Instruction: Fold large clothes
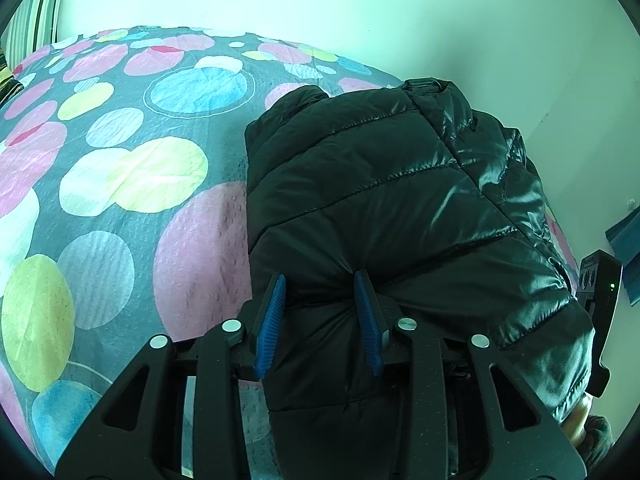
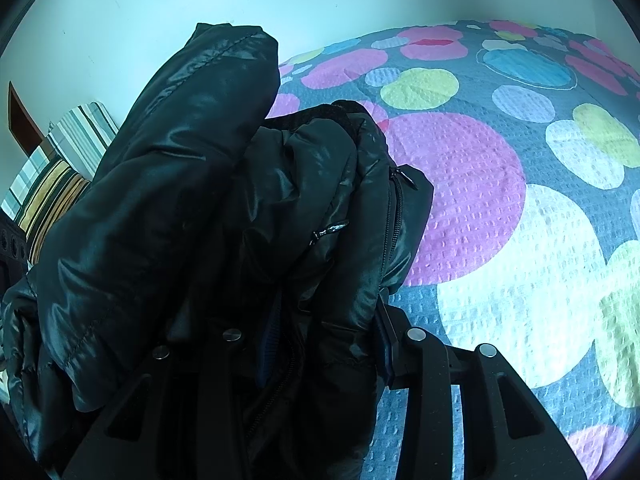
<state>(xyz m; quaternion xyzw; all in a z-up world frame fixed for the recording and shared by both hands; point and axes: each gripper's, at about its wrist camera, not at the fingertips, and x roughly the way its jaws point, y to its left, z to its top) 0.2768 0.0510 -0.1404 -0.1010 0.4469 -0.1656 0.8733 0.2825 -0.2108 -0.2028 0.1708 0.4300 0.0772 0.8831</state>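
A black quilted puffer jacket [image 1: 392, 200] lies bunched and folded on the spotted bedspread [image 1: 120, 168]. My left gripper [image 1: 320, 280] has its blue pads pressed into a thick fold of the jacket's near edge, shut on it. In the right wrist view the jacket [image 2: 192, 200] fills the left and middle, with a zipper [image 2: 396, 208] showing. My right gripper [image 2: 326, 312] is buried in the fabric, and its blue pads [image 2: 386, 344] squeeze a bundle of it. The other gripper's body [image 1: 600, 292] shows at the jacket's right side.
The bedspread [image 2: 520, 200] with coloured circles stretches wide beside the jacket. Striped pillows [image 2: 60, 168] lie at the bed's head [image 1: 36, 12]. A pale wall [image 1: 360, 8] runs behind the bed. A blue object [image 1: 628, 248] sits by the wall at the right.
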